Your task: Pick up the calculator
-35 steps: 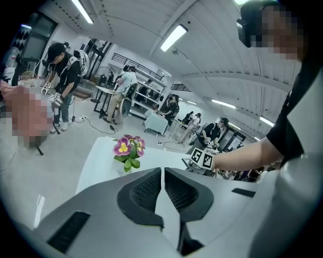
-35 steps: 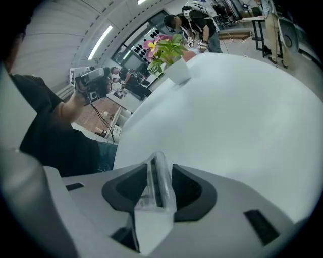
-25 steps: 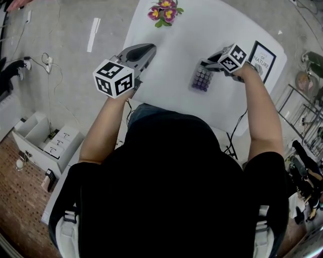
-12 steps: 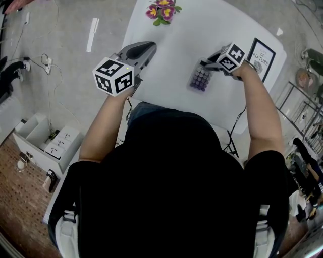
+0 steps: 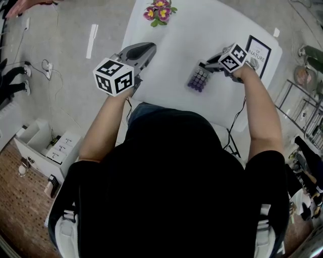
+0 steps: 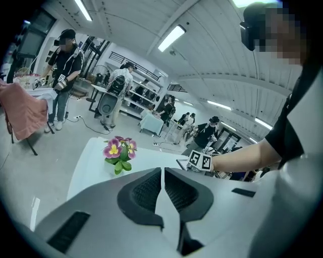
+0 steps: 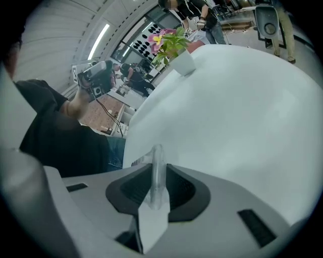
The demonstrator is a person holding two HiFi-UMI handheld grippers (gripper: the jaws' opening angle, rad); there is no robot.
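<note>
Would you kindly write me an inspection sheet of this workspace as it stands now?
Surface: white table, mostly bare.
Job's things: calculator with purple keys, towards the table's right side, its edge between the right jaws.
Clutter: potted flowers at the far edge; framed card at the right.
Grippers: right hand-held gripper has just been closing and is shut on the calculator; left hand-held gripper shut, empty, over the table's left edge.
Cables: black cable hanging below the table; plug and cords on the floor.
Surroundings: white storage box on the floor, left; metal rack, right; people beyond.
</note>
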